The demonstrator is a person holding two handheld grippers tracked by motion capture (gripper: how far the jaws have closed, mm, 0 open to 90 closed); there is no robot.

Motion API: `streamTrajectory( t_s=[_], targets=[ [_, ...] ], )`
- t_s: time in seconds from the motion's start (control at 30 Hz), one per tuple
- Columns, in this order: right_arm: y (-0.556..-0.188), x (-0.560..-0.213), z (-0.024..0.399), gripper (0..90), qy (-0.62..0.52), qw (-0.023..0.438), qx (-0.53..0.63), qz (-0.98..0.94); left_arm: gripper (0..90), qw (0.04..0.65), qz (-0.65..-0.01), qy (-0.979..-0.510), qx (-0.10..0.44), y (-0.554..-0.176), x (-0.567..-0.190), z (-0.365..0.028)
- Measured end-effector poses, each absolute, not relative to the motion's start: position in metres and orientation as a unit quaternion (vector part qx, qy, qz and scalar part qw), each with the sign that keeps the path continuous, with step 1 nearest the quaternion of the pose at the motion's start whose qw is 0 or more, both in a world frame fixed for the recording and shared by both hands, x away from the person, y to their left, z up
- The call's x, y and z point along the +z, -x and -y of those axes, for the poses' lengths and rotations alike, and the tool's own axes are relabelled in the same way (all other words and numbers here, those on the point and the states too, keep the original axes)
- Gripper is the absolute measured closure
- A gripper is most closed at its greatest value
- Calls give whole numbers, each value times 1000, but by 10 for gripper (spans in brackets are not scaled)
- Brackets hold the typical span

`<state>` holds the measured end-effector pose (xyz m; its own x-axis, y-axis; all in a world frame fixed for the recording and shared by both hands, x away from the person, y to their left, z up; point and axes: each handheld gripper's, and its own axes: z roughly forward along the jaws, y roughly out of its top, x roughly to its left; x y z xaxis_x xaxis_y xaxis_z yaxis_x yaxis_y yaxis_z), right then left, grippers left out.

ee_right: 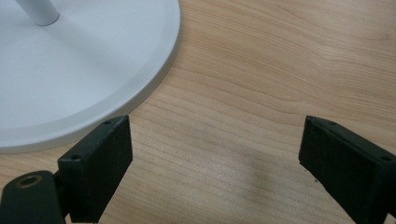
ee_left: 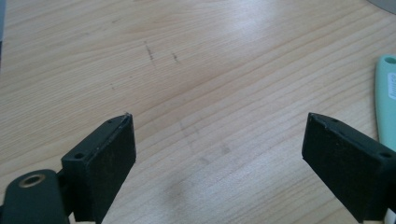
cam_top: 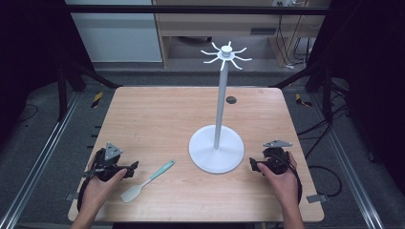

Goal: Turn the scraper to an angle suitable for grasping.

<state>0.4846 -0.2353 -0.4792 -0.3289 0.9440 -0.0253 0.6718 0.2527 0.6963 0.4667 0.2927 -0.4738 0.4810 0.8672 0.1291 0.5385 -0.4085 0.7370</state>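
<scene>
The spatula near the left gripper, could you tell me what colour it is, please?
The spatula is pale mint green; the high view shows it best.

1. No text, label, brand, number or sign can be read in any of the three views
2. The wooden table (cam_top: 157,114) bears only faint grey scuff marks, no writing
3. The white stand (cam_top: 216,148) and the mint spatula (cam_top: 146,182) are plain, without print
</scene>
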Motion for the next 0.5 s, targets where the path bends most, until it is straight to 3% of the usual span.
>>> streamTrajectory(
  t_s=[0.23,0.43,0.5],
  targets=[
    [-485,-479,236,102,-533,228,297,-759,146,334,-390,-828,226,-466,-469,-275],
    [-484,-480,237,103,-534,228,298,-758,309,295,-351,-864,206,-482,-453,-247],
    [-484,-479,237,103,-533,229,297,-759,430,279,-351,-872,196,-490,-450,-238]
  ],
)
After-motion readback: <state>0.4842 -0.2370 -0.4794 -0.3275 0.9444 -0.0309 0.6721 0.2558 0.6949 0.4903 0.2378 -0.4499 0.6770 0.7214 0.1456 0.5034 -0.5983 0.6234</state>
